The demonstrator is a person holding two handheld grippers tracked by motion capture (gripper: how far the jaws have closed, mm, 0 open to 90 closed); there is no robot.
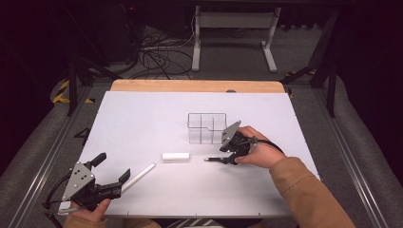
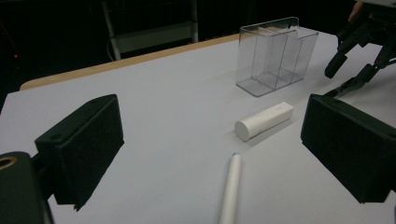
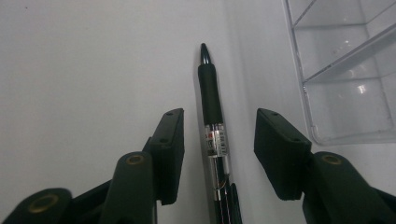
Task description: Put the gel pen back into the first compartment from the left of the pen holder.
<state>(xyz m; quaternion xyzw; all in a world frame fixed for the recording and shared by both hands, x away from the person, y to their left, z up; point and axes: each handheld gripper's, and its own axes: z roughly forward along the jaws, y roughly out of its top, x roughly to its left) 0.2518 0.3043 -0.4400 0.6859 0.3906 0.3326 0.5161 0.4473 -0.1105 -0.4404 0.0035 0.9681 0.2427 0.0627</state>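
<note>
black pen (image 3: 214, 126) lies between your right gripper (image 3: 219, 135) jaws, spread, not touching yet. center it & squeeze mid-barrel. left gripper (image 2: 210, 154) spread, holding nothing.

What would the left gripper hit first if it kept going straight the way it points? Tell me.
Probably the thin white stick, lying just ahead between the open jaws of the left gripper. Beyond it lies the white cylinder; depth is hard to judge.

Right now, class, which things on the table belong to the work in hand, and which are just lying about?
In use: black pen, between the open jaws of the right hand-held gripper; clear organiser beside it.
Lying about: white stick; white tube.
</note>
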